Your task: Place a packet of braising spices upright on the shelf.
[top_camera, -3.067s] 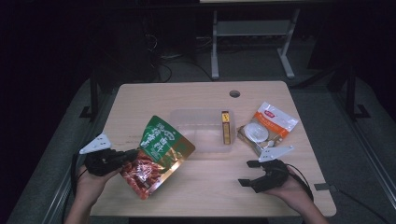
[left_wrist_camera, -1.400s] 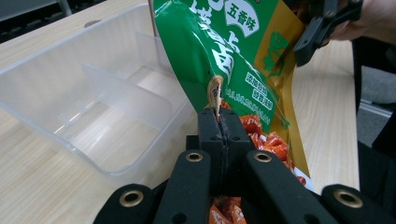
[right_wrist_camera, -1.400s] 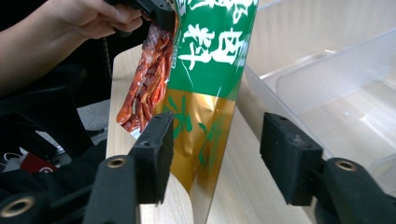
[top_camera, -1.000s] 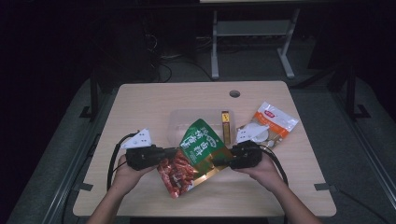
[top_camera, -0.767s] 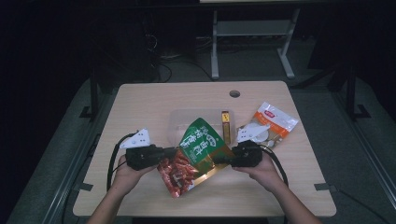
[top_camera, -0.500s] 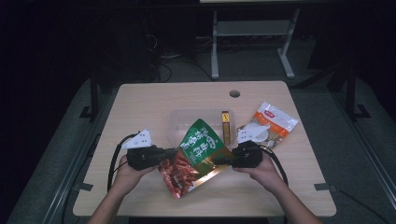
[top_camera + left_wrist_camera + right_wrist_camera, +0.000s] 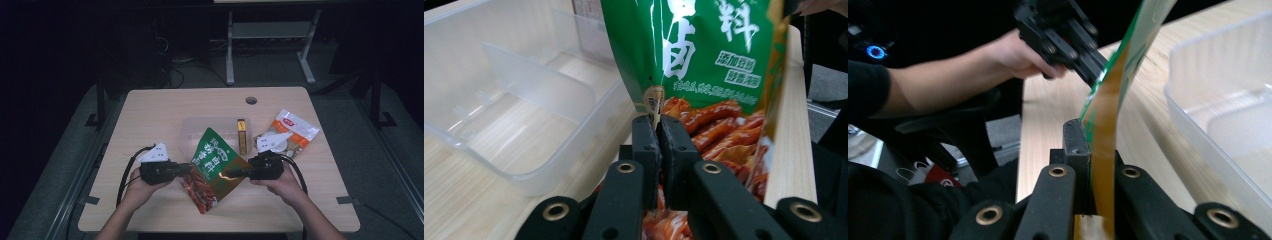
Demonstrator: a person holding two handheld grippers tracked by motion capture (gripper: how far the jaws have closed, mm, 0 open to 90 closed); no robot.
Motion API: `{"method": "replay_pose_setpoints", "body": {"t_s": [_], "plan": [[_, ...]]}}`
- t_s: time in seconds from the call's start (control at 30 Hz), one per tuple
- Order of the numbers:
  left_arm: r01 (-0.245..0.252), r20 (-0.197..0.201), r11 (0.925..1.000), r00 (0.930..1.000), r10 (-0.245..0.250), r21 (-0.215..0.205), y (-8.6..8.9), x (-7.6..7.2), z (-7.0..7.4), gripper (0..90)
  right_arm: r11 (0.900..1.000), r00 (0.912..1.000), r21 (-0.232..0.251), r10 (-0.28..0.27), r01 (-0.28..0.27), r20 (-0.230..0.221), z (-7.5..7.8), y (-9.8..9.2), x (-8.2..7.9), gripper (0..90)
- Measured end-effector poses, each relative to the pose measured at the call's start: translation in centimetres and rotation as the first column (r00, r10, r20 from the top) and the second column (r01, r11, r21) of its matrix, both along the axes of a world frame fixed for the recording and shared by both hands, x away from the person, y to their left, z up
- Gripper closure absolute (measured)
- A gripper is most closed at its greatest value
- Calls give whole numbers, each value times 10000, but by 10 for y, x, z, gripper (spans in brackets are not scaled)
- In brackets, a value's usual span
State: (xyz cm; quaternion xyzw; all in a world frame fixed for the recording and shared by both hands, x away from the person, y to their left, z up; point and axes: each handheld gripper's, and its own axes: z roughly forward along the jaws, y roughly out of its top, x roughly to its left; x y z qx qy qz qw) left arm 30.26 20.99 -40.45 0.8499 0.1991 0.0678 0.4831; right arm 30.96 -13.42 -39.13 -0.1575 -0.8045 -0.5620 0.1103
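A snack pouch (image 7: 212,165), green on top with red food pictured below, hangs between both grippers above the table's front middle. My left gripper (image 7: 187,170) has the pouch's left edge (image 7: 654,102) between its jaws. Those jaws (image 7: 656,125) stand almost together, have just been opening a little, and the pads still pinch the edge. My right gripper (image 7: 227,174) is shut on the pouch's gold right edge (image 7: 1105,135), seen edge-on in the right gripper view (image 7: 1090,130). The left gripper (image 7: 1088,55) shows farther off there.
A clear plastic container (image 7: 192,132) with a divider (image 7: 534,82) sits just behind the pouch. A narrow yellow box (image 7: 241,136) lies to its right, then a white and orange packet (image 7: 292,132). The wooden table (image 7: 150,110) has a cable hole (image 7: 251,100) at the back.
Since the oldest frame the left gripper carried the pouch to the table's middle and the right gripper came in and closed on its other edge. Over the last second both hands stayed put.
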Motion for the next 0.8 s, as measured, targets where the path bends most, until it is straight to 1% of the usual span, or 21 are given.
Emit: {"method": "replay_pose_setpoints", "body": {"t_s": [0.03,0.07,0.1,0.13,0.17,0.2,0.23,0.27,0.37,0.4,0.43,0.47,0.53,0.57,0.6,0.63,0.67,0.7,0.73,0.77,0.8], "plan": [[-203,82,9997,9998,202,135,0,0,0,806,10000,9999,32,75,-75,132,3,0,-2,900],[-203,82,9997,9998,202,135,0,0,0,822,10000,9999,32,75,-75,132,3,0,-2,900],[-66,-216,9998,9997,62,-195,4,2,0,786,9999,9997,31,112,-113,218,5,0,-3,900],[-66,-216,9998,9997,62,-195,4,2,0,741,9999,9997,31,112,-113,218,5,0,-3,900],[-173,-164,9997,9997,170,-189,5,2,1,741,9999,9995,44,163,-164,257,6,0,-4,900],[-278,-96,9996,9996,277,-105,5,1,1,643,9998,9986,-85,186,-182,498,11,0,-5,900],[-289,-134,9995,9995,288,-137,7,0,1,613,9996,9981,-218,184,-172,584,13,1,-6,900],[-289,-134,9995,9995,288,-137,7,0,1,581,9992,9968,-333,225,-199,770,16,1,-6,900],[-468,-165,9989,9988,469,73,10,-5,0,501,9974,9929,-648,401,-330,1123,24,3,-9,900],[-468,-165,9989,9988,469,73,10,-5,0,473,9974,9929,-648,401,-330,1123,24,3,-9,900],[-546,-156,9985,9984,547,60,11,-6,-1,473,9971,9912,-660,461,-381,1239,26,4,-10,900],[-659,-173,9978,9977,660,77,15,-11,0,422,9963,9887,-713,577,-482,1384,32,6,-11,900],[-712,-186,9975,9973,712,14,17,-13,-1,364,9961,9875,-708,628,-530,1445,34,7,-11,900],[-819,-141,9966,9965,819,13,24,-18,-2,336,9954,9861,-715,740,-639,1491,39,9,-10,900],[-819,-141,9966,9965,819,13,24,-18,-2,307,9953,9855,-696,777,-678,1510,41,10,-10,900],[-980,-184,9952,9950,981,88,33,-22,-4,289,9950,9853,-661,834,-743,1491,42,11,-9,900],[-980,-184,9952,9950,981,88,33,-22,-4,277,9948,9850,-675,851,-757,1499,44,11,-9,900],[-1282,-345,9917,9912,1279,-58,41,-26,-7,268,9947,9858,-698,853,-758,1448,46,12,-9,900],[-1376,-446,9904,9896,1370,-113,45,-27,-9,265,9945,9851,-699,881,-785,1477,47,13,-9,900],[-1376,-446,9904,9896,1370,-113,45,-27,-9,262,9946,9841,-684,883,-785,1539,48,13,-8,900],[-1445,-495,9894,9884,1438,-122,48,-28,-11,262,9946,9841,-684,883,-785,1539,48,13,-8,900]]}}
